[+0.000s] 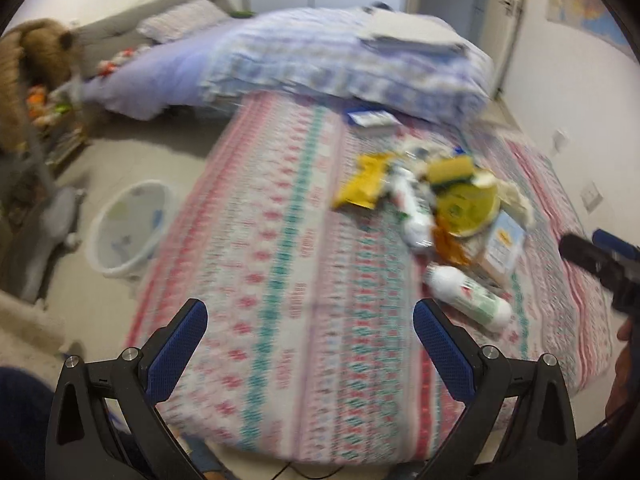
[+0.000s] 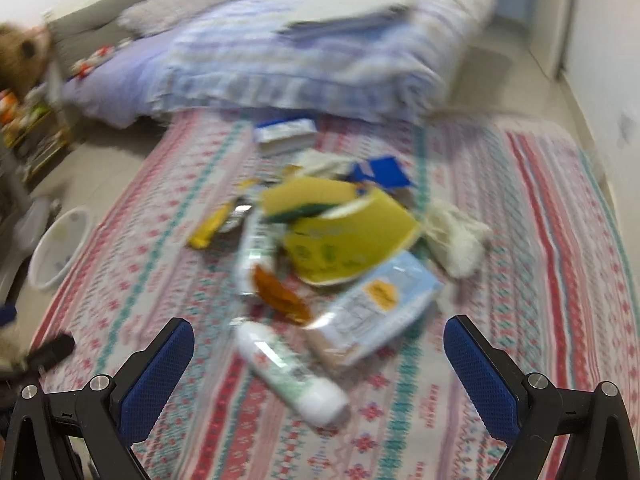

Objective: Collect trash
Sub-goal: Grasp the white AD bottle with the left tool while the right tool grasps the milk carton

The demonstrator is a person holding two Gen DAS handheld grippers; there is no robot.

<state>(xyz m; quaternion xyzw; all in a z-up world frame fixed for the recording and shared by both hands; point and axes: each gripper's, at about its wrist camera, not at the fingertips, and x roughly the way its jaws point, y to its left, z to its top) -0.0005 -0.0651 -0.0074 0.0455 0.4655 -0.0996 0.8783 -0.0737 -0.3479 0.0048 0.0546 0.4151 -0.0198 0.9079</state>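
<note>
From the left wrist view, the left gripper point(image 1: 310, 324) is spread wide open and holding nothing, hanging over a bare stretch of the patterned bed point(image 1: 280, 240). The trash pile point(image 1: 448, 196) sits up and to the right of it, well apart, with a white bottle point(image 1: 468, 294) lying closest, off the right finger. The white bin point(image 1: 128, 228) is on the floor to the left of the bed, and the right gripper point(image 1: 592, 254) pokes in from the right edge. Everything's pretty motion-blurred, so the small wrappers are hard to make out. From the right wrist view, the right gripper point(image 2: 318, 350) is also wide open and empty, and the white bottle point(image 2: 292, 372) lies almost straight ahead between its fingers, long axis running diagonally from upper left to lower right. A light blue packet point(image 2: 376, 304) lies just behind it, maybe touching. So I'd say the right side is clearly nearer and better lined up, though it'd probably need a twist to close across the bottle.
</note>
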